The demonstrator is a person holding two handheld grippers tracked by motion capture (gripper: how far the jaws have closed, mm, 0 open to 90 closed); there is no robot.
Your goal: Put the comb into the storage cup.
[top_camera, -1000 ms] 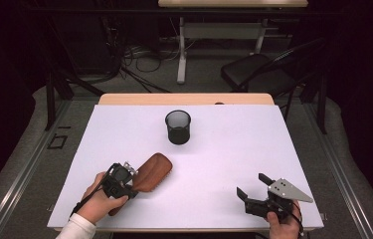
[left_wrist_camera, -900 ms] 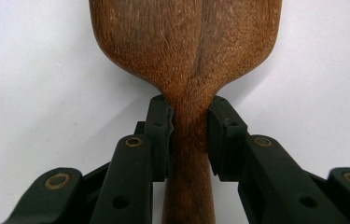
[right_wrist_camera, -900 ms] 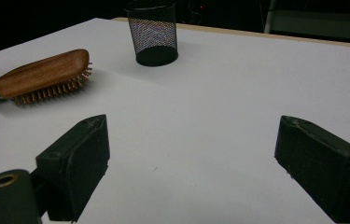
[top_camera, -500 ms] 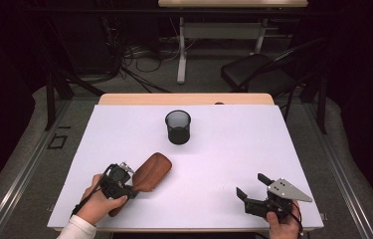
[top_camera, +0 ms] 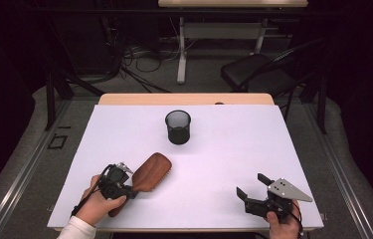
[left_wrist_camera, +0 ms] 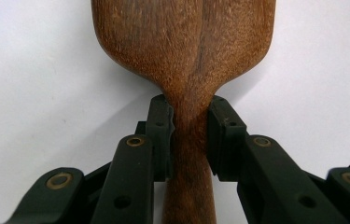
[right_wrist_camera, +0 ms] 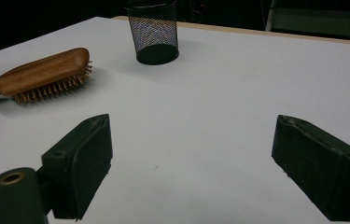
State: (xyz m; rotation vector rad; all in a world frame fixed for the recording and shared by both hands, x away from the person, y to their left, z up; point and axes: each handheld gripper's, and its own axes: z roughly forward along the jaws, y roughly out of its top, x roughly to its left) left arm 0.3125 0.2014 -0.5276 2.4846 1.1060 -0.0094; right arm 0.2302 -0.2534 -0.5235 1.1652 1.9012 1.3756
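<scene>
Two views split: left gripper (left_wrist_camera: 189, 140) clamped on hairbrush (left_wrist_camera: 186, 56) neck; right gripper (right_wrist_camera: 191, 172) gaping, bristles plain there.

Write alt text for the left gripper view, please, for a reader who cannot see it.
The left gripper is shut on the narrow neck of a wooden hairbrush, one black jaw pressing each side. The brush's broad back widens toward the top of the picture, over a white table.

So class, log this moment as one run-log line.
left gripper: shut on brush handle | right gripper: open, empty | cup: upright, apart from brush
</scene>
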